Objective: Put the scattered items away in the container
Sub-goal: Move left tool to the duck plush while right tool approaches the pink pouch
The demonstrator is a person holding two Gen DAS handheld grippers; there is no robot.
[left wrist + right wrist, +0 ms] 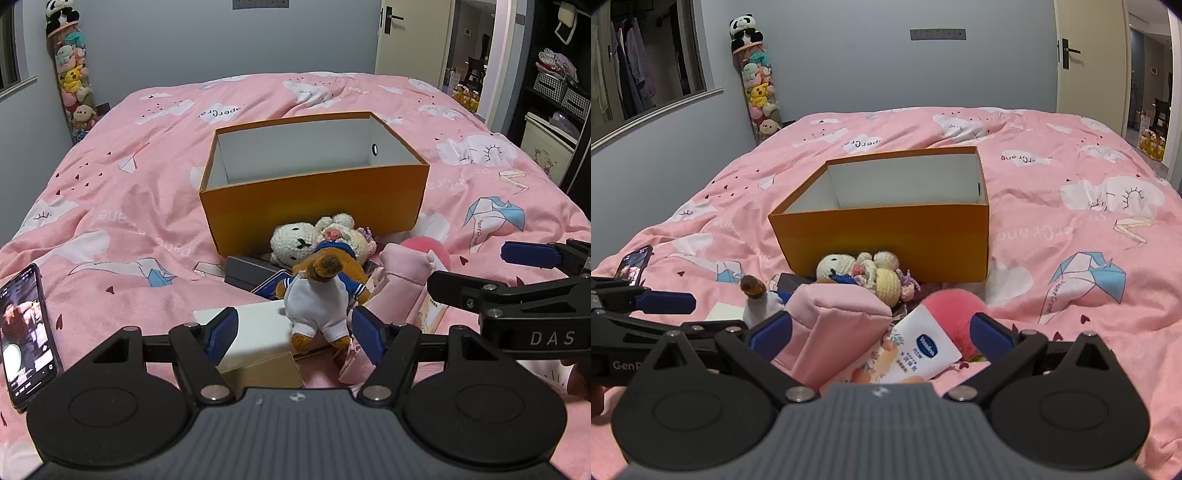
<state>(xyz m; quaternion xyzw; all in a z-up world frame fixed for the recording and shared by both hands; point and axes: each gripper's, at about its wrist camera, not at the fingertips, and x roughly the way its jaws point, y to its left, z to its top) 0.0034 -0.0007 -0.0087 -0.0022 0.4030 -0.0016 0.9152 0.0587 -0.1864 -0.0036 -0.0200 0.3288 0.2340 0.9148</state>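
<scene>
Both claws gape empty before the orange box [314, 206]: left claw [291, 334] straddling the bear plush [321, 295], right claw [881, 332] over the pink pouch [831, 325], ready to lift them in

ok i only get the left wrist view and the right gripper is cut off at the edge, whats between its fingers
Observer: The right gripper stands wide open over a white Vaseline tube; nothing is pinched.
Operator: anything else in there
Observer: A pink fabric pouch lies against the tube, by the finger on the picture's left.
Operator: and the pink round thing
Observer: A fluffy pink ball, just behind the tube, beside the other finger.
</scene>
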